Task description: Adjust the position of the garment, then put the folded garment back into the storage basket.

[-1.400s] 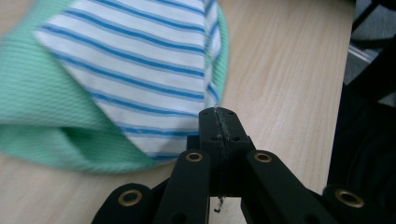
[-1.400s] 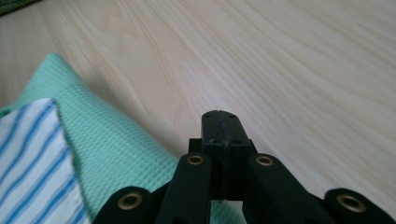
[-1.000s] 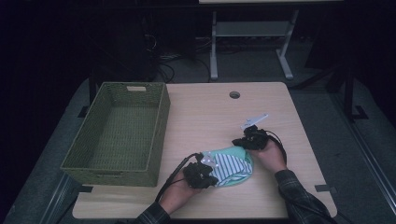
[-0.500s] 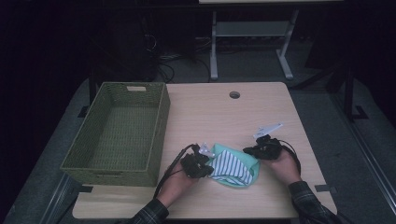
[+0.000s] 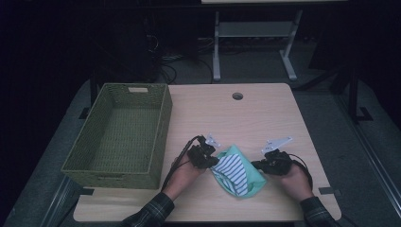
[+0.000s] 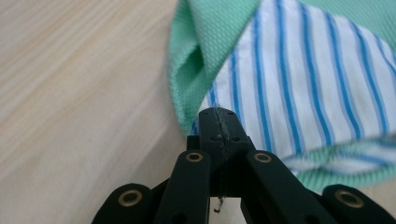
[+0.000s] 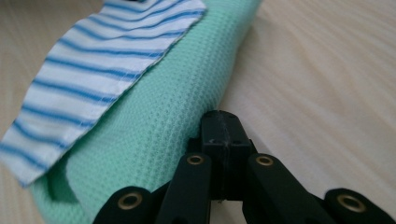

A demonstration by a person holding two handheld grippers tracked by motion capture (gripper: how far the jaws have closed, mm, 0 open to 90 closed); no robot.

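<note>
Closed hand-held gripper (image 7: 223, 122) against green waffle cloth (image 7: 159, 126), striped cloth (image 7: 93, 70) on top, wooden table (image 7: 327, 93).

You are working at a light wooden table (image 5: 265, 113) with rounded corners and 1 round cable hole (image 5: 237, 96) near its far edge. A green woven basket (image 5: 163, 123) stands on its left part. The floor (image 5: 326, 99) around you is grey carpet. Beyond the table, a pale metal stand (image 5: 250, 33) rests on 2 legs, with loose cables (image 5: 175, 59) on the floor to its left. The surrounding room is dark; light falls mainly on the tabletop.
</note>
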